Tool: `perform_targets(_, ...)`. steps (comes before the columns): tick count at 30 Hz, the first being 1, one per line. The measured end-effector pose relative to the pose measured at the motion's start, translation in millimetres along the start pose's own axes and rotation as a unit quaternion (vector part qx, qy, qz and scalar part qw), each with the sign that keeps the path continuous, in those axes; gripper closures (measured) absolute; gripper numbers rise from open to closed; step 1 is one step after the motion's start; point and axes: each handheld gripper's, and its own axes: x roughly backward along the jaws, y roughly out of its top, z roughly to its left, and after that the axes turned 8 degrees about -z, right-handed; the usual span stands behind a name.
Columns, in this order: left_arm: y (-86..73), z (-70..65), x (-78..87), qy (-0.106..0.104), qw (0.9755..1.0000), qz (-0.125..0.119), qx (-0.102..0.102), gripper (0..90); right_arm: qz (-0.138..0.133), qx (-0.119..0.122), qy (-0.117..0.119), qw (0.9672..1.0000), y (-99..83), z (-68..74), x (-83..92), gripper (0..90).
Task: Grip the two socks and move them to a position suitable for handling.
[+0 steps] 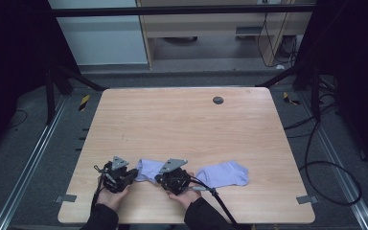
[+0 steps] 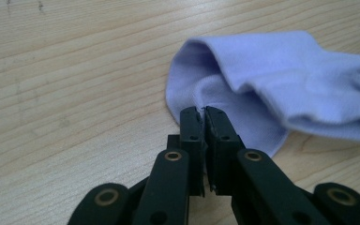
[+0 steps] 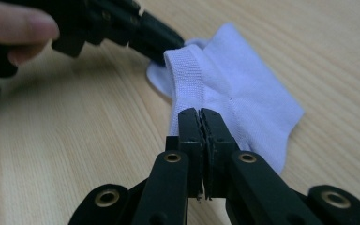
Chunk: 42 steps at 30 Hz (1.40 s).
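Soft, even light is falling on the table (image 1: 182,124), leaving its surroundings dim; close-up jaws are blurring, and faint shadows are lying beside the sock (image 2: 272,89).

jaws: my left gripper (image 2: 204,111) and right gripper (image 3: 199,112) are black, brass-riveted
plates: grey, three-cornered
sleeves: dark

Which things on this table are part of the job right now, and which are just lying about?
In the job: near sock, pinched at its cuff by left gripper and right gripper.
Lying about: second sock, round grommet, wooden table.
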Motion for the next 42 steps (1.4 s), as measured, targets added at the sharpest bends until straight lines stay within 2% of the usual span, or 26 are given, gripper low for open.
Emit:
perform_targets(3,0.5,-0.5,1.3,-0.004,1.0,0.001,-0.003,86.4,-0.016,-0.007,-0.008,0.9998,4.7,-1.2,4.8,88.3)
perform_targets(9,2.4,-0.2,6.3,-0.007,0.9999,-0.004,-0.009,86.6,-0.05,-0.037,-0.032,0.9975,13.9,-8.9,7.8,88.3)
perform_targets(18,3.2,4.7,12.7,-0.011,0.9999,0.0,-0.013,86.7,-0.061,-0.069,-0.078,0.9927,16.2,-20.8,3.7,88.4)
perform_targets(21,3.9,6.4,14.8,-0.008,0.9998,0.003,-0.015,86.7,-0.063,-0.081,-0.098,0.9899,17.9,-26.3,3.5,88.4)
perform_targets(31,2.4,13.2,13.9,0.006,0.9999,0.01,-0.013,86.0,-0.048,-0.08,-0.154,0.9837,21.8,-44.1,-2.4,87.4)
perform_targets(34,1.7,13.8,13.4,0.009,0.9999,0.007,-0.011,82.9,-0.044,-0.074,-0.165,0.9825,23.9,-49.2,-3.4,81.8)
perform_targets(37,2.5,15.5,16.2,0.014,0.9999,-0.003,-0.003,74.7,-0.049,-0.06,-0.179,0.9808,27.8,-53.8,1.7,75.0)
perform_targets(40,2.6,16.6,20.4,0.021,0.9996,-0.014,0.01,69.2,-0.043,-0.065,-0.176,0.9813,27.4,-57.2,4.4,74.4)
perform_targets(42,1.4,15.3,22.0,0.022,0.9995,-0.015,0.016,68.0,-0.027,-0.061,-0.172,0.9828,24.5,-58.4,1.5,73.8)
